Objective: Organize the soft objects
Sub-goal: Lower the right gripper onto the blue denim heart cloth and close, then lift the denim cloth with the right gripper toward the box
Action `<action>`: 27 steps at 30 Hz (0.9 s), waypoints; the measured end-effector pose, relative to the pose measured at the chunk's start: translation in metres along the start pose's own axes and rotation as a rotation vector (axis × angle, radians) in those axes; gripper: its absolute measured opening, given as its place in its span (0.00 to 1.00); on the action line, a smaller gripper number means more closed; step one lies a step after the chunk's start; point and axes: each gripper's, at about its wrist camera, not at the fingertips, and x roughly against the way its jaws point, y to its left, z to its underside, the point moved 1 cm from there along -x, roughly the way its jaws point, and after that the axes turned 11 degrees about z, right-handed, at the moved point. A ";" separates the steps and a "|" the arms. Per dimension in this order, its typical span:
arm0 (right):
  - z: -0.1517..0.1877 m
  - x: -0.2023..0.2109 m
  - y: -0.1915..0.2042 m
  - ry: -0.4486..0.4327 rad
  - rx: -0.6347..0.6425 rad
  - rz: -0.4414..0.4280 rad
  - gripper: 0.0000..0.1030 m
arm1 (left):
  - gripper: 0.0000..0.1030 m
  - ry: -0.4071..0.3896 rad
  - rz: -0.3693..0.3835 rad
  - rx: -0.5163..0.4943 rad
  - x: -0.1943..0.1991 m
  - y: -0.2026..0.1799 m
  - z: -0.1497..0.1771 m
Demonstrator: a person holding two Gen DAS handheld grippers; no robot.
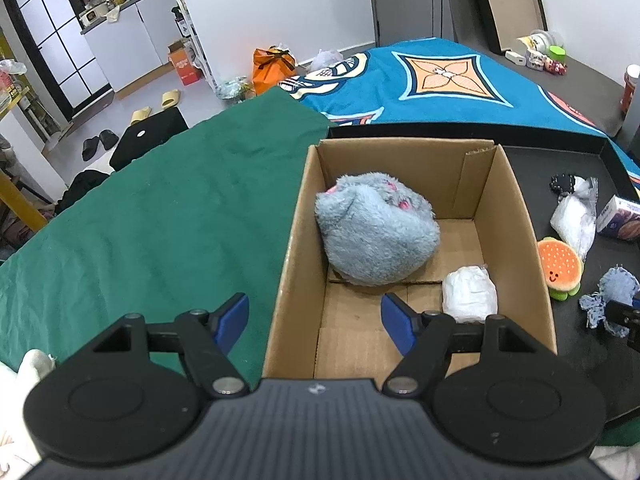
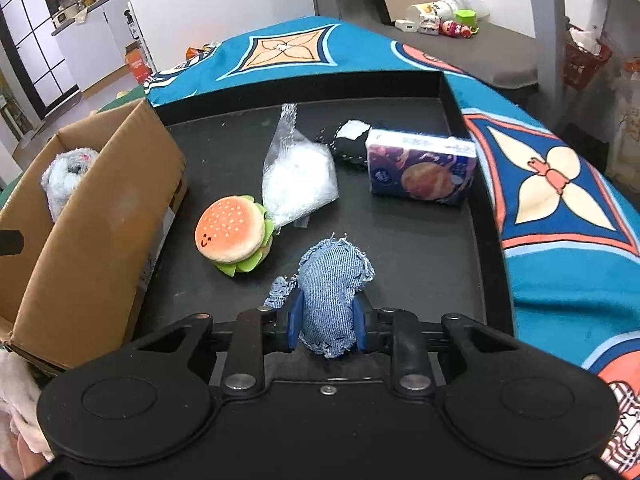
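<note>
A cardboard box [image 1: 296,216] holds a grey-blue plush [image 1: 374,232] and a white wrapped bundle [image 1: 470,290]. My left gripper [image 1: 316,320] is open and empty, above the box's near left wall. My right gripper [image 2: 326,322] is shut on a blue denim soft toy [image 2: 332,280] over the black tray [image 2: 420,248]. A burger plush [image 2: 232,234], a clear bag of white stuffing [image 2: 298,180], a black stitched pouch [image 2: 350,142] and a tissue pack [image 2: 422,170] lie on the tray. The box [image 2: 92,220] stands left of them.
A green cloth [image 1: 160,200] covers the table left of the box. A blue patterned blanket [image 2: 560,200] lies behind and right of the tray. Small jars and toys [image 2: 444,18] sit at the far back.
</note>
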 end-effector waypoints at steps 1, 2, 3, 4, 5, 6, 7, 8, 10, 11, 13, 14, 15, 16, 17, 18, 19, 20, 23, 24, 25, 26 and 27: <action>0.000 0.001 0.000 -0.003 0.000 0.003 0.25 | 0.69 -0.002 0.001 0.002 0.001 0.000 0.000; -0.001 0.002 -0.001 -0.004 -0.002 0.004 0.25 | 0.69 -0.004 0.003 0.004 0.002 0.001 0.000; -0.001 0.003 -0.001 -0.005 -0.004 0.005 0.25 | 0.69 -0.006 0.005 0.004 0.003 0.001 0.001; -0.002 0.005 -0.001 -0.009 -0.004 0.007 0.25 | 0.69 -0.008 0.006 0.005 0.004 0.002 0.001; -0.002 0.006 -0.001 -0.013 -0.005 0.008 0.25 | 0.69 -0.010 0.008 0.006 0.004 0.002 0.001; -0.003 0.008 0.000 -0.018 -0.005 0.008 0.25 | 0.69 -0.011 0.009 0.007 0.005 0.003 0.002; -0.004 0.010 0.000 -0.025 -0.007 0.007 0.25 | 0.69 -0.012 0.011 0.010 0.005 0.004 0.002; -0.005 0.013 0.001 -0.034 -0.008 0.006 0.25 | 0.69 -0.012 0.013 0.012 0.006 0.005 0.002; -0.007 0.019 0.003 -0.052 -0.009 0.003 0.25 | 0.69 -0.013 0.019 0.017 0.006 0.007 0.002; -0.009 0.020 0.004 -0.058 -0.009 0.002 0.25 | 0.69 -0.014 0.021 0.018 0.007 0.007 0.002; -0.013 0.024 0.006 -0.071 -0.010 -0.004 0.25 | 0.69 -0.016 0.029 0.022 0.007 0.009 0.002; -0.015 0.027 0.007 -0.080 -0.009 -0.007 0.25 | 0.69 -0.017 0.032 0.023 0.008 0.009 0.003; -0.016 0.029 0.008 -0.089 -0.008 -0.009 0.25 | 0.69 -0.018 0.036 0.025 0.008 0.010 0.003; -0.018 0.031 0.010 -0.097 -0.007 -0.011 0.25 | 0.69 -0.019 0.039 0.028 0.009 0.011 0.003; -0.020 0.033 0.011 -0.105 -0.008 -0.015 0.25 | 0.69 -0.020 0.041 0.030 0.009 0.012 0.003; -0.021 0.035 0.013 -0.115 -0.008 -0.018 0.25 | 0.69 -0.021 0.043 0.034 0.010 0.014 0.004; -0.023 0.037 0.014 -0.123 -0.007 -0.020 0.25 | 0.69 -0.023 0.045 0.037 0.011 0.015 0.004; -0.025 0.040 0.015 -0.133 -0.007 -0.024 0.25 | 0.69 -0.025 0.047 0.041 0.011 0.016 0.004; -0.029 0.047 0.020 -0.157 -0.006 -0.041 0.25 | 0.69 -0.029 0.051 0.051 0.012 0.019 0.004; -0.029 0.050 0.022 -0.165 -0.005 -0.044 0.25 | 0.69 -0.030 0.052 0.053 0.013 0.020 0.005; -0.031 0.052 0.024 -0.174 -0.005 -0.048 0.25 | 0.69 -0.032 0.054 0.055 0.013 0.021 0.005; -0.032 0.055 0.025 -0.179 -0.006 -0.050 0.25 | 0.69 -0.033 0.056 0.056 0.013 0.022 0.006; -0.033 0.057 0.027 -0.185 -0.006 -0.053 0.25 | 0.69 -0.034 0.058 0.057 0.014 0.022 0.006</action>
